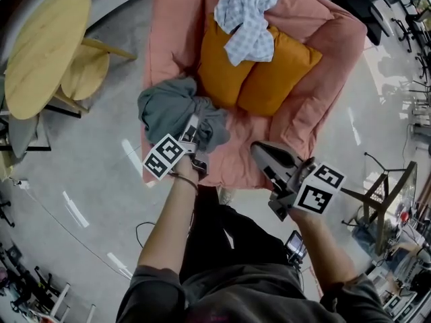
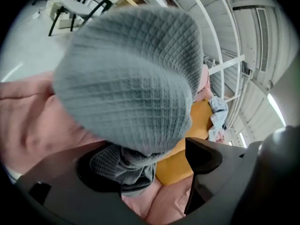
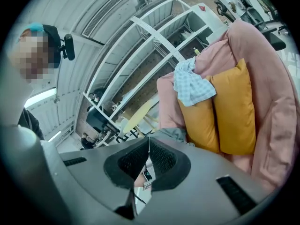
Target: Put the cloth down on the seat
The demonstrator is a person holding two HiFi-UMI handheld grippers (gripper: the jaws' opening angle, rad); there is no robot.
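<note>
Looking down over our own arms, we see the crumpled grey waffle-knit cloth (image 1: 170, 110) bunched at the near left corner of the salmon-pink padded sofa seat (image 1: 239, 143), close against the left arm of the sofa. We cannot tell whether its whole weight rests there yet.

Our left gripper (image 2: 151, 158) is right at the cloth. In the left gripper view its jaws stand apart. A fold of the grey knit lies against the left jaw, while a gap beside the right jaw shows cushion and pink fabric, so we judge the cloth is not clamped. The bulk of the cloth billows just beyond the jaw tips, on the far side and a little to the left.

Our right gripper (image 3: 148, 156) hangs at the near right edge of the seat. Its jaws are pressed together on nothing, and it is well apart from the cloth.

Two mustard-orange square cushions (image 1: 259, 76) lean at the far side of the seat, with a blue-and-white checked towel (image 1: 248, 12) draped over them. A round pale wooden table (image 1: 44, 46) stands far left, off the sofa.

The left gripper is plainly the nearer one. Bare seat lies to the right of the bundle, between it and the cushions. We judge that the coming move turns on drawing the left gripper back toward us, so that the fold slips off its left jaw
</note>
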